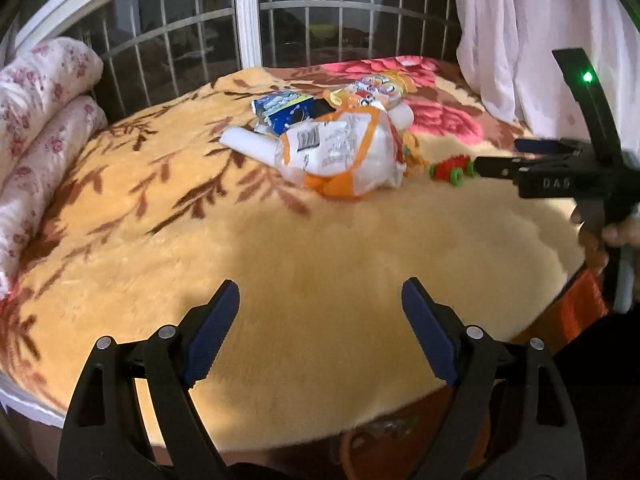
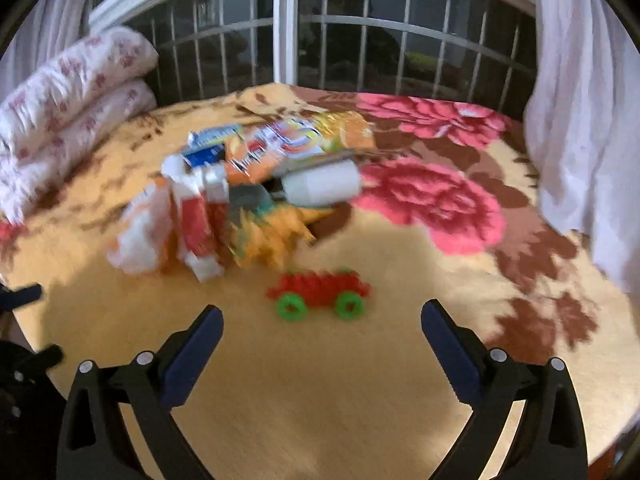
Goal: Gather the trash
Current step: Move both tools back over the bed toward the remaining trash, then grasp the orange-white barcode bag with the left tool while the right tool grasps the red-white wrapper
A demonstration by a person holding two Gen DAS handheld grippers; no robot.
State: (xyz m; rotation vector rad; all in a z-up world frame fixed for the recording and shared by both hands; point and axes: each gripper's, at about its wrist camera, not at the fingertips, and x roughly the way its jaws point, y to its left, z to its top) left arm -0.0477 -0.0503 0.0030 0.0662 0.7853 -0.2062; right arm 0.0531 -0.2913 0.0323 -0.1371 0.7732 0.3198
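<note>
A heap of trash lies on the bed blanket [image 1: 320,260]: an orange and white plastic bag [image 1: 344,152], a blue and white packet [image 1: 284,110], a white roll [image 1: 250,144] and a colourful snack wrapper [image 1: 384,86]. The heap also shows in the right wrist view: wrapper [image 2: 288,146], white cylinder [image 2: 324,186], crumpled bags [image 2: 192,228]. My left gripper [image 1: 320,300] is open and empty, well short of the heap. My right gripper [image 2: 322,322] is open and empty just before a red toy car [image 2: 320,292]. In the left wrist view it comes in from the right [image 1: 496,168], beside the car [image 1: 452,168].
Folded floral quilts [image 1: 44,120] lie at the bed's left. A barred window [image 1: 248,12] stands behind the bed. A white curtain [image 1: 532,36] hangs at the right. An orange object [image 1: 576,308] sits below the bed's right edge.
</note>
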